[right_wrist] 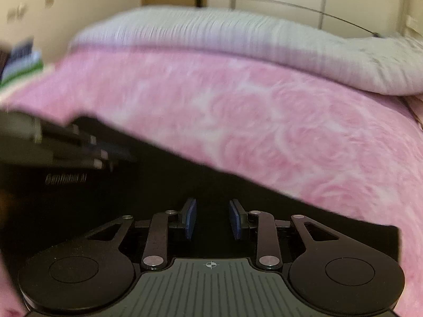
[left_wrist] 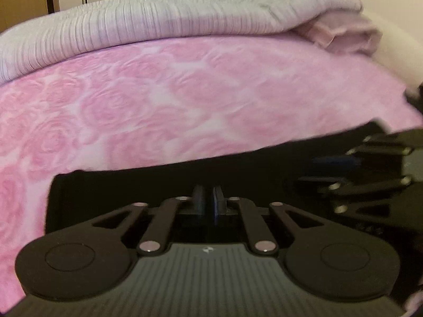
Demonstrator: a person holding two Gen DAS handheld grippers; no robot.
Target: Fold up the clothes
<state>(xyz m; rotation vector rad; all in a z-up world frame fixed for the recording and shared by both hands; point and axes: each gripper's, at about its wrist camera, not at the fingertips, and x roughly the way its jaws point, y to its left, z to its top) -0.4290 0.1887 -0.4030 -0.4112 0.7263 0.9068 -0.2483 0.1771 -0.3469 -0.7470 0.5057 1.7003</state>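
A black garment (left_wrist: pixel 238 169) is lying on the pink rose-patterned bed cover (left_wrist: pixel 158 100), spreading under both grippers. The left gripper (left_wrist: pixel 208 200) is sitting nearly closed over the cloth, though whether it is pinching any I cannot tell. The right gripper (right_wrist: pixel 212 219) is hanging partly open above the garment, gripping nothing

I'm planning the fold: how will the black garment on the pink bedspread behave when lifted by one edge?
The black garment lies flat, following the pink bedspread, so it is probably floppy and will drape from any held edge. It looks thin, so likely light. The bedspread looks plush, so pushing may bunch the garment rather than slide it.
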